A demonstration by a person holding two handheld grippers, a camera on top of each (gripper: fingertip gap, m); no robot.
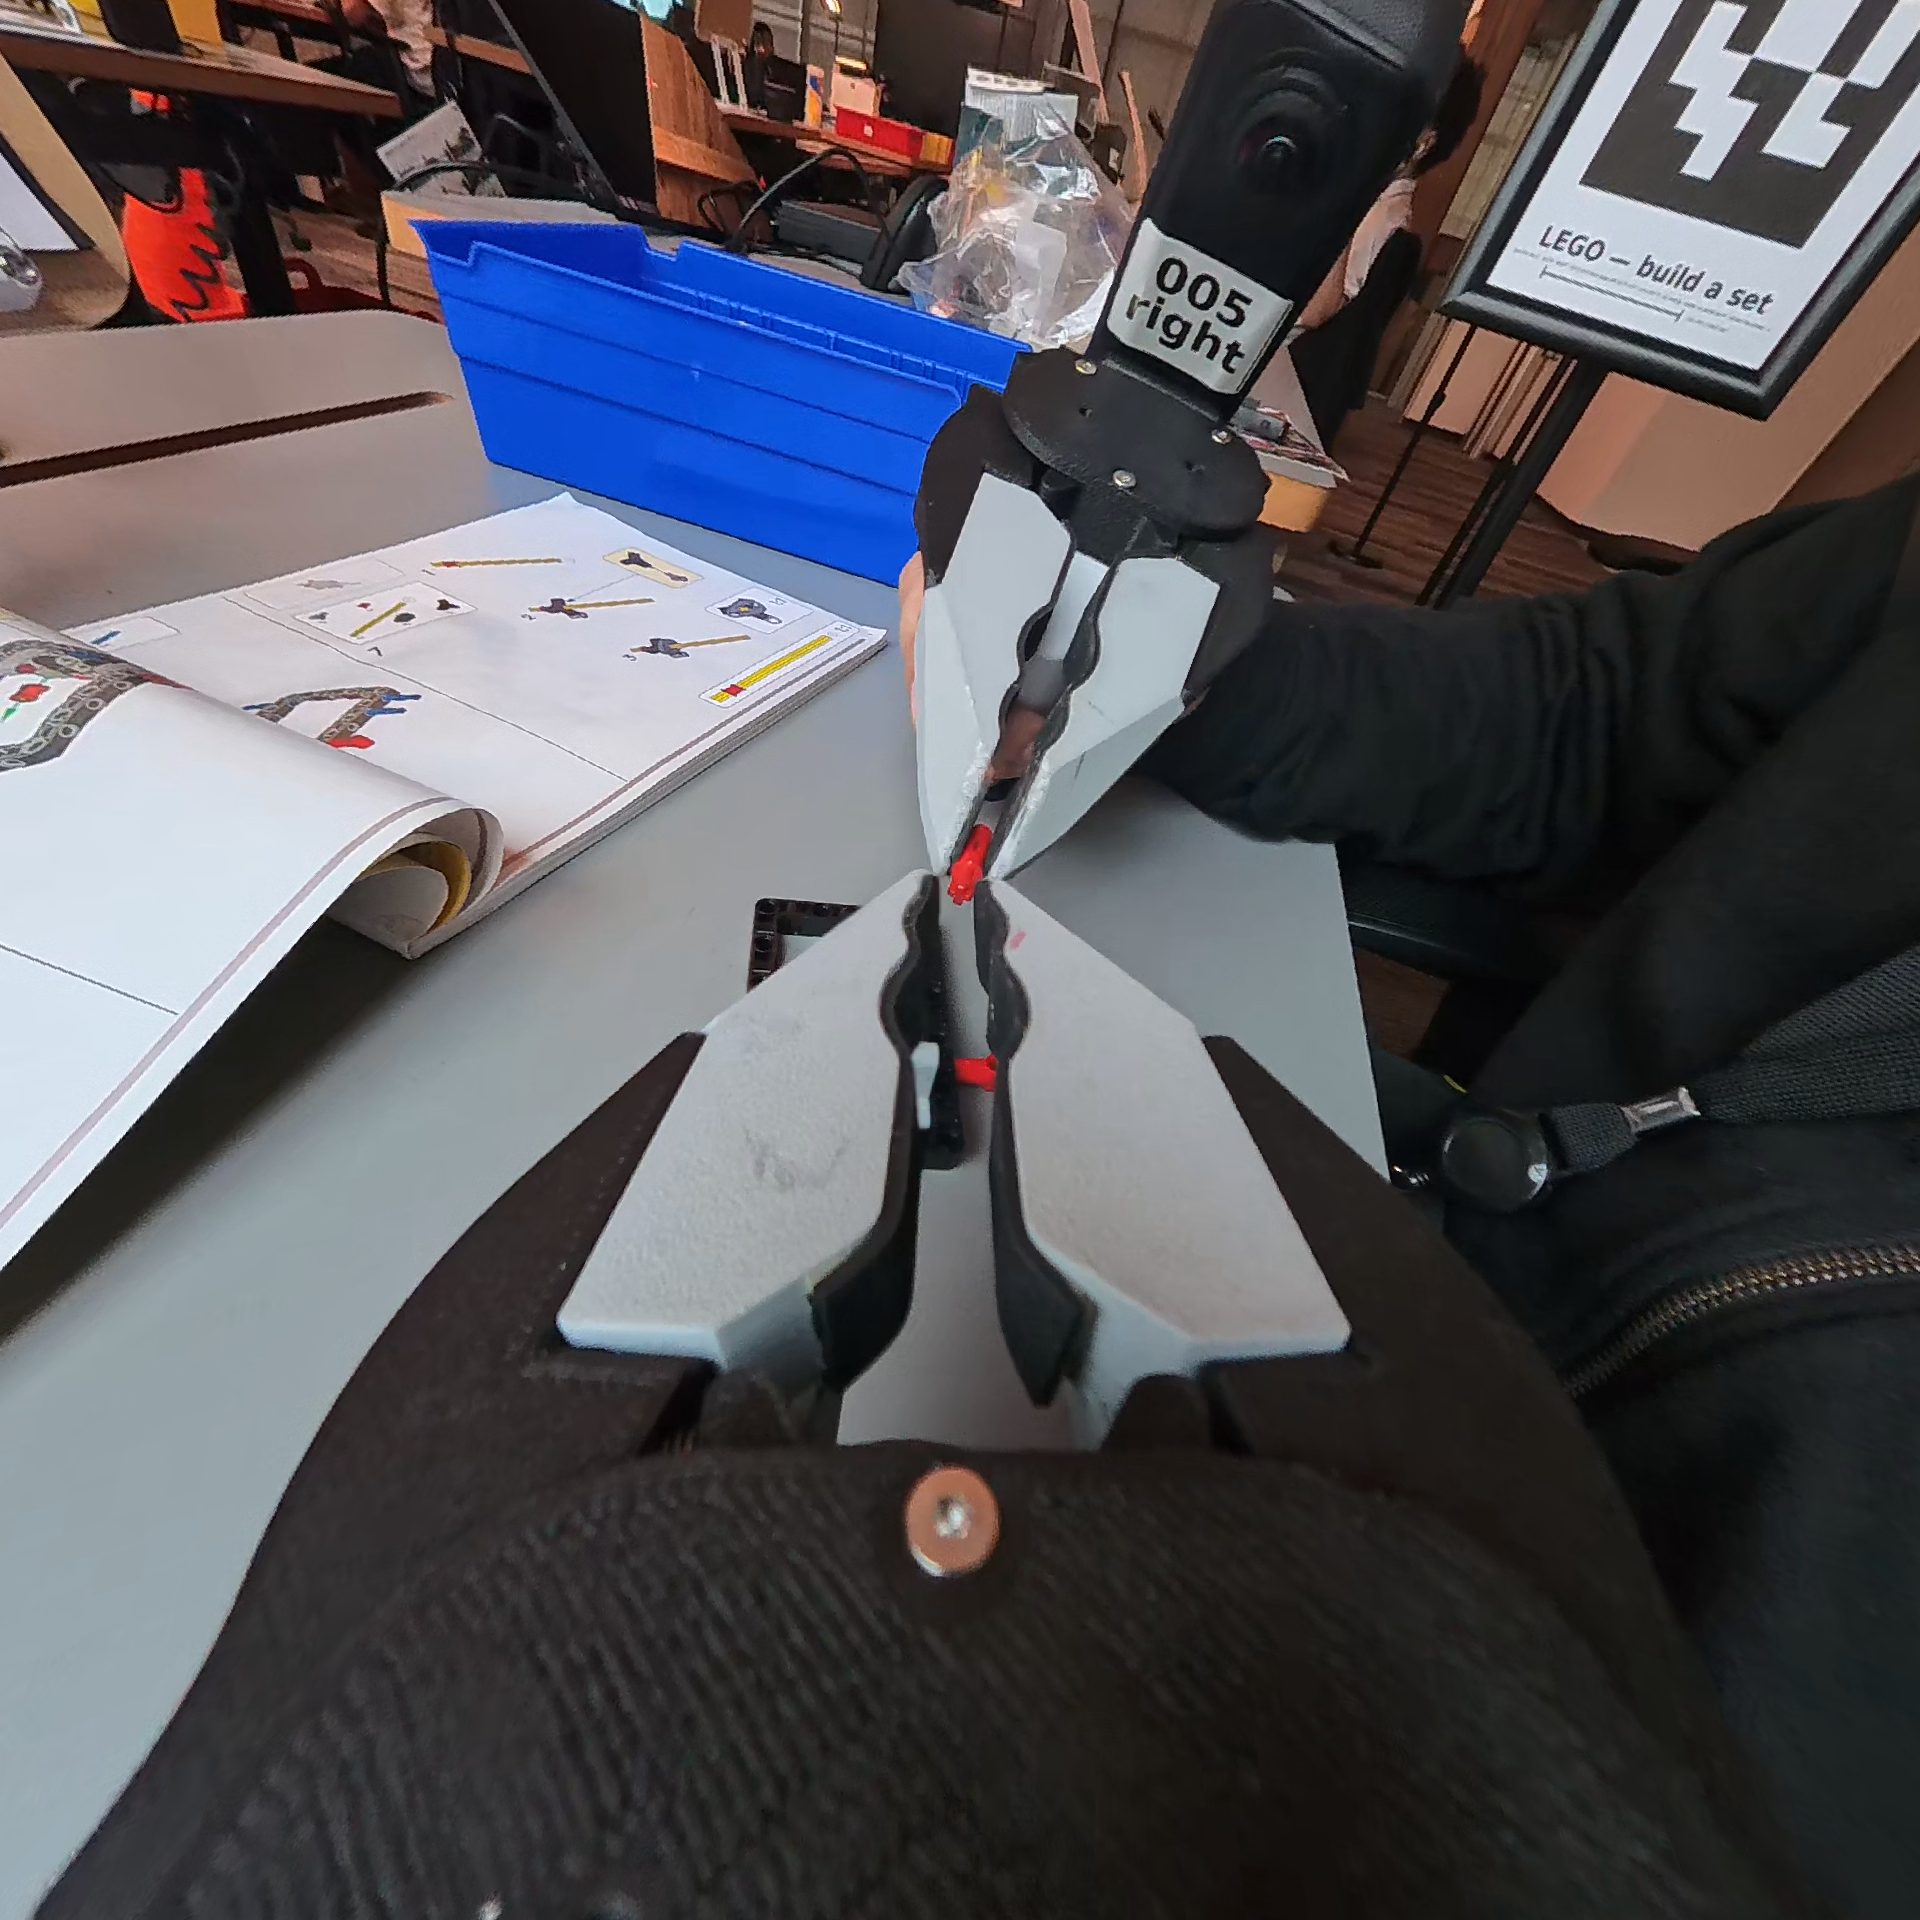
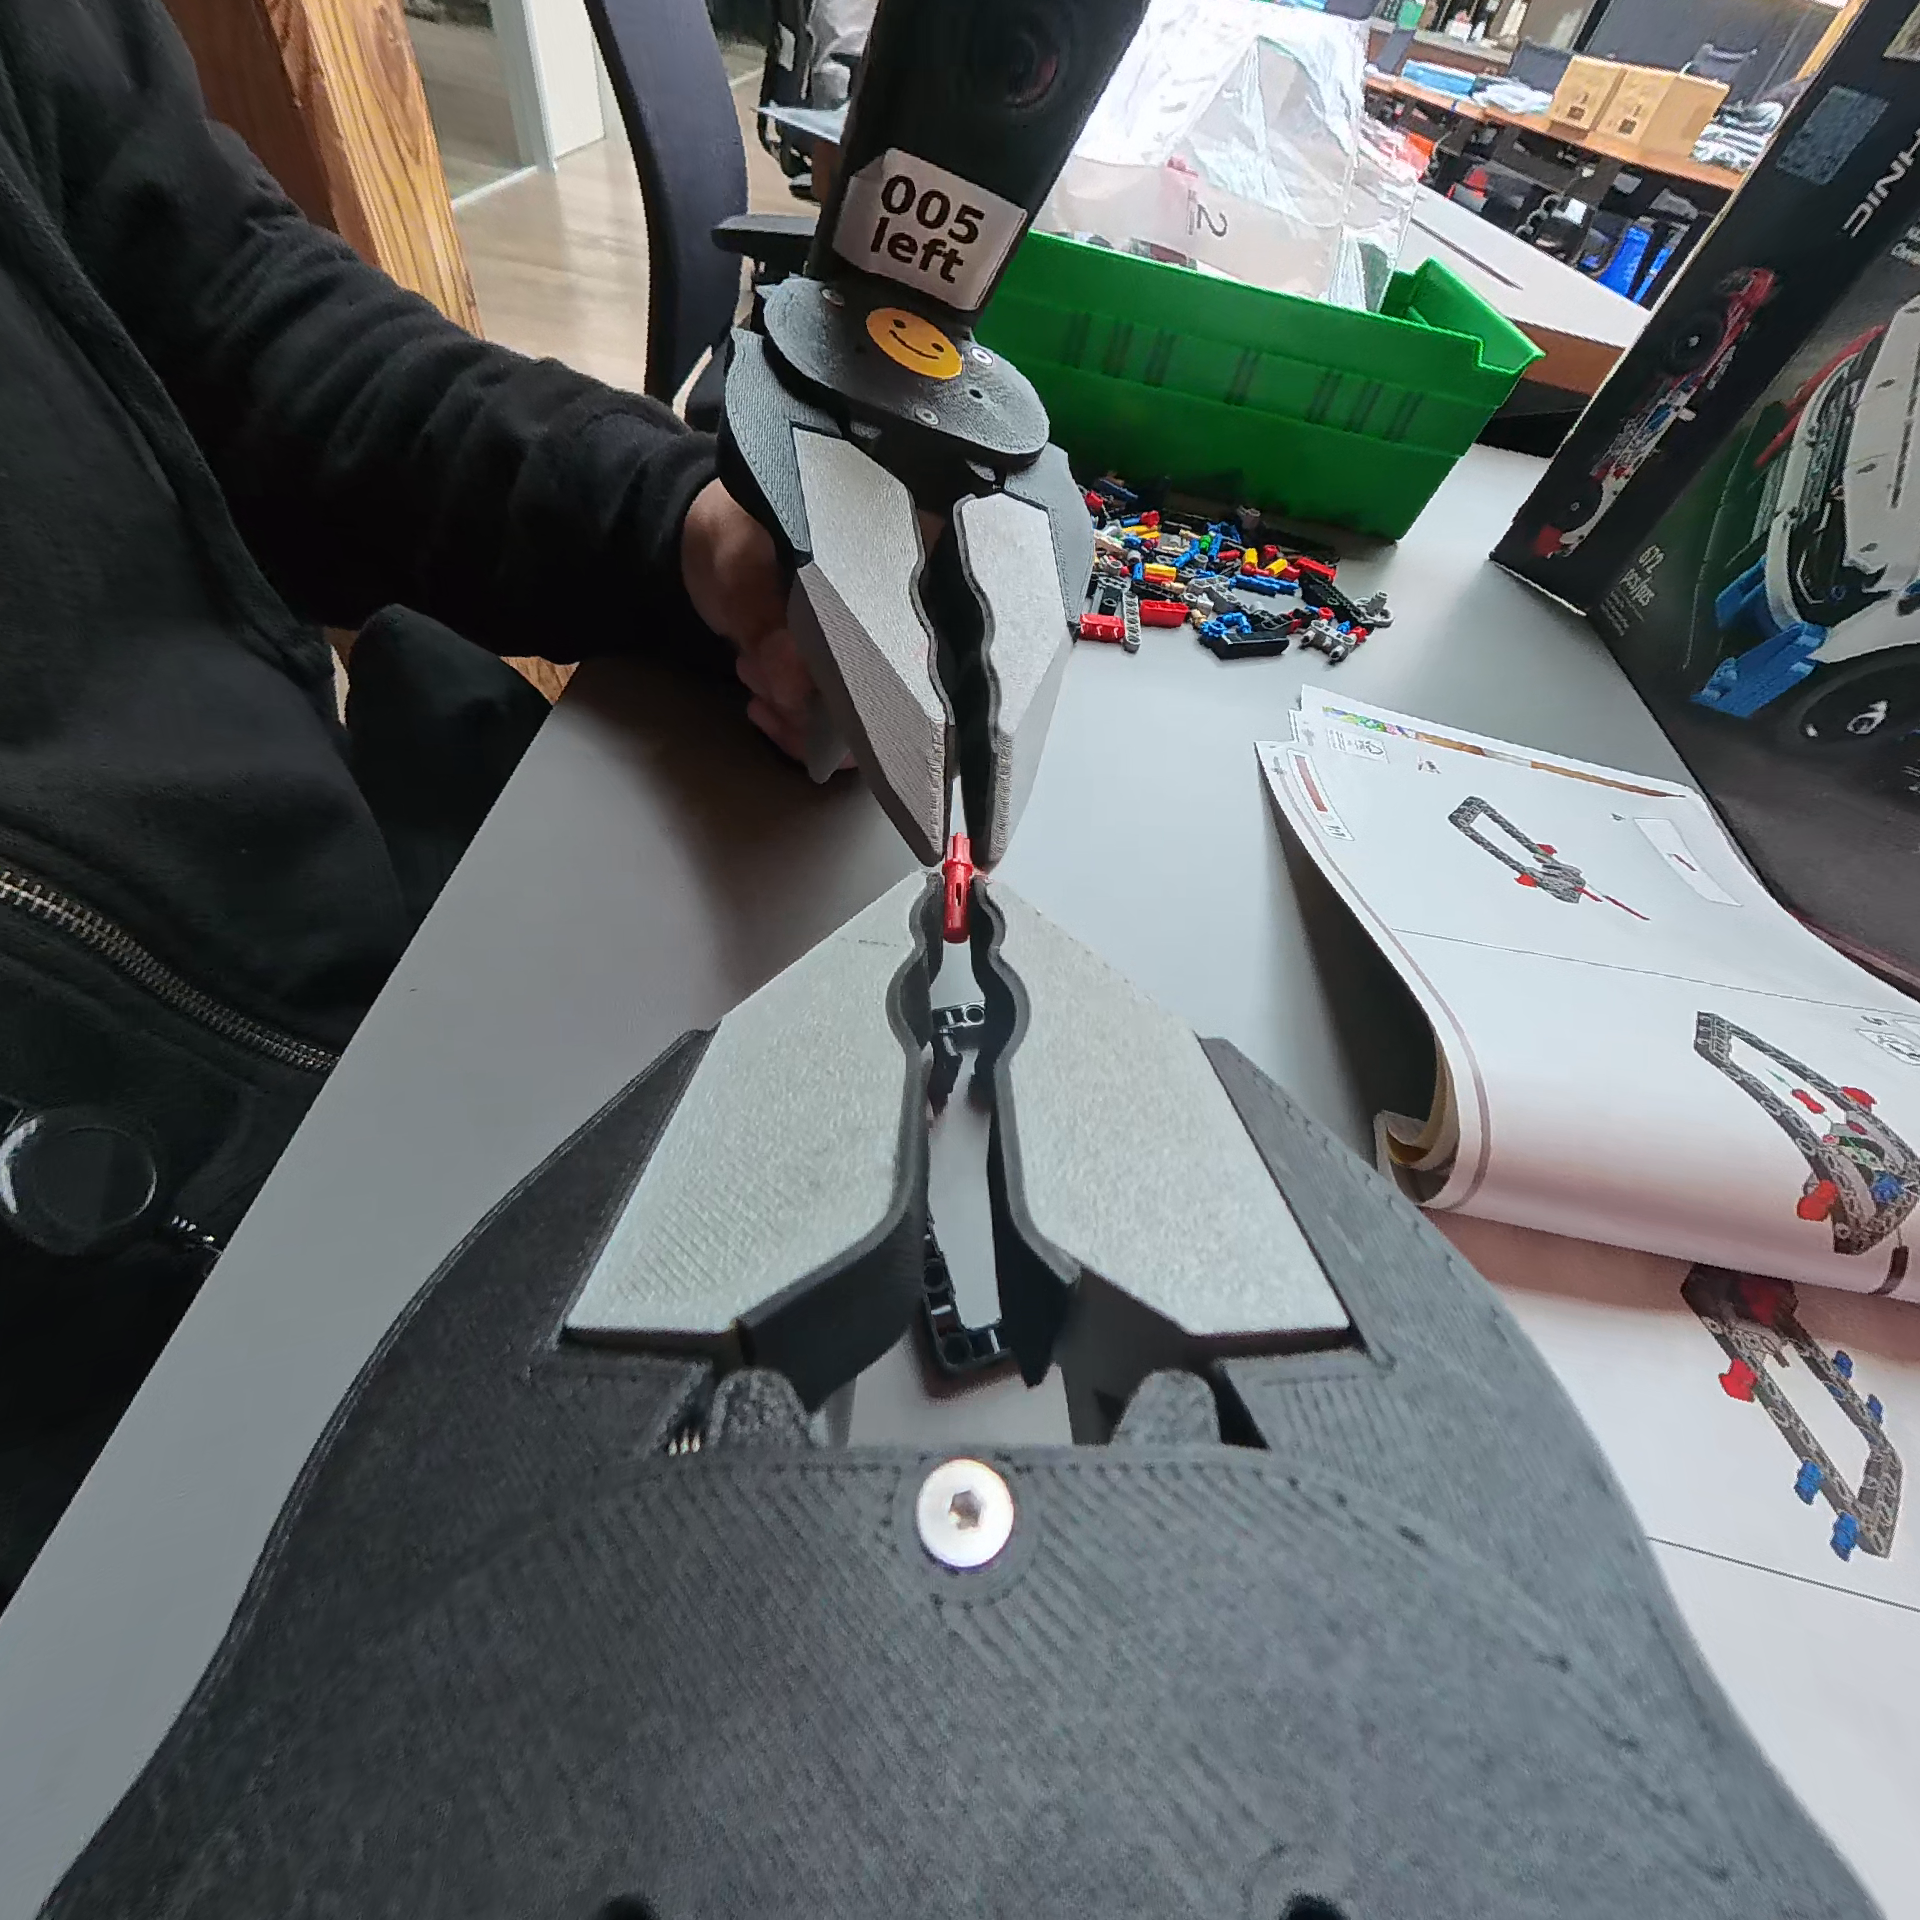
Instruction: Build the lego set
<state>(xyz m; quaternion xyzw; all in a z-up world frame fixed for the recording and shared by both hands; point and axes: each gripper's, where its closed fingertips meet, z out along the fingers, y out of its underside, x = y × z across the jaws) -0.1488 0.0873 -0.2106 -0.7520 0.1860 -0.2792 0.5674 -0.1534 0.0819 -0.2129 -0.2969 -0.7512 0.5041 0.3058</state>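
Left claw [image 2: 961,847] is meeting the right claw [image 2: 954,899] tip to tip over the tabletop [image 2: 644,862], both pinching down on the same tiny red Technic pin [image 2: 956,883]. It's looking light, stiff and slippery, so I'd be gripping its middle collar. Black frame [image 2: 961,1320] is lying underneath, instruction booklet [image 2: 1621,997] sitting off right.

Red pin [image 2: 956,894] — blue bin [image 1: 707,384], green bin [image 2: 1247,384] — grey table [image 1: 260,1195].

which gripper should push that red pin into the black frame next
Probably the right gripper: it pinches the red pin at its tips. The left gripper is nearly shut, with the black frame beneath it.
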